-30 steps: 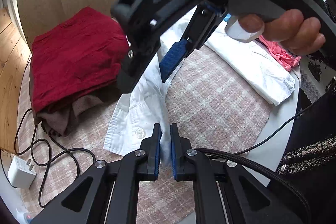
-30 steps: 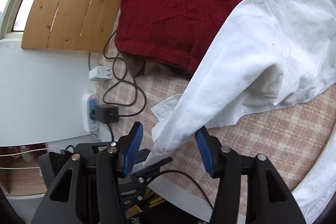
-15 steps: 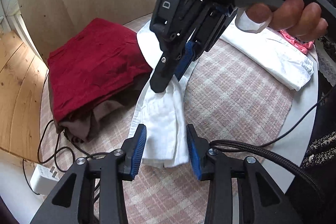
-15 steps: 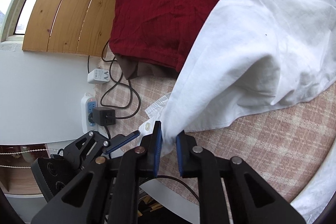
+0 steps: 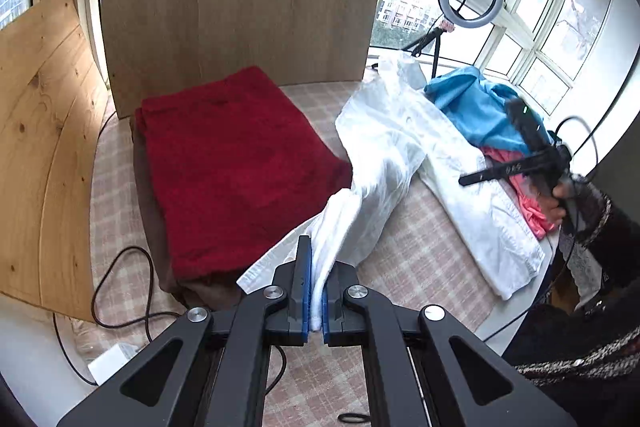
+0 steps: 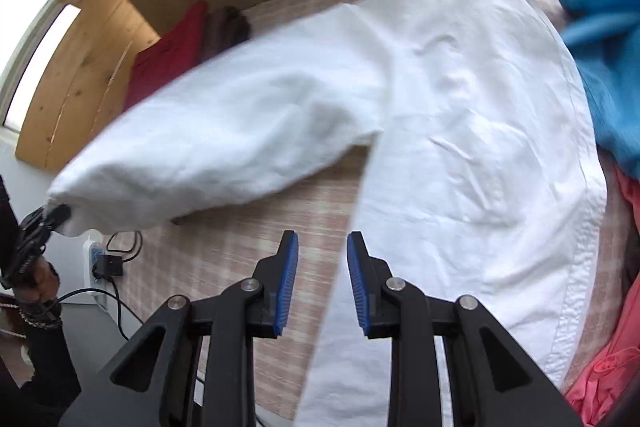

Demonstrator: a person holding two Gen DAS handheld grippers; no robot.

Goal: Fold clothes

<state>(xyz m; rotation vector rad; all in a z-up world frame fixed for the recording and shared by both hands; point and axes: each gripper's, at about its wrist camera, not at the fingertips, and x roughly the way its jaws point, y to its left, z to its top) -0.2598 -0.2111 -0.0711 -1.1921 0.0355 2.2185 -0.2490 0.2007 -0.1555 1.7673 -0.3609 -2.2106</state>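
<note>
The white shirt [image 5: 404,147] lies spread across the checked tablecloth [image 5: 424,247], its body stretching right and far toward a blue garment [image 5: 476,107] and a pink one [image 5: 520,183]. In the left wrist view, the left gripper [image 5: 316,307] is clamped on the sleeve end, so the sleeve rises off the cloth in a taut ridge; that lift looks meant to carry the sleeve over onto the body. Left of it sits a folded red garment [image 5: 236,163] on a brown one [image 5: 160,239], probably a finished pile. Far right, a hand [image 5: 560,195] holds the right gripper [image 5: 496,169].

In the right wrist view, the right gripper [image 6: 322,275] hangs with its blue pads parted and nothing between them, just above the shirt's [image 6: 460,131] near edge. The raised sleeve [image 6: 224,143] runs left to the other gripper [image 6: 48,217]. This empty tool seems placed to pin or take the body edge.
</note>
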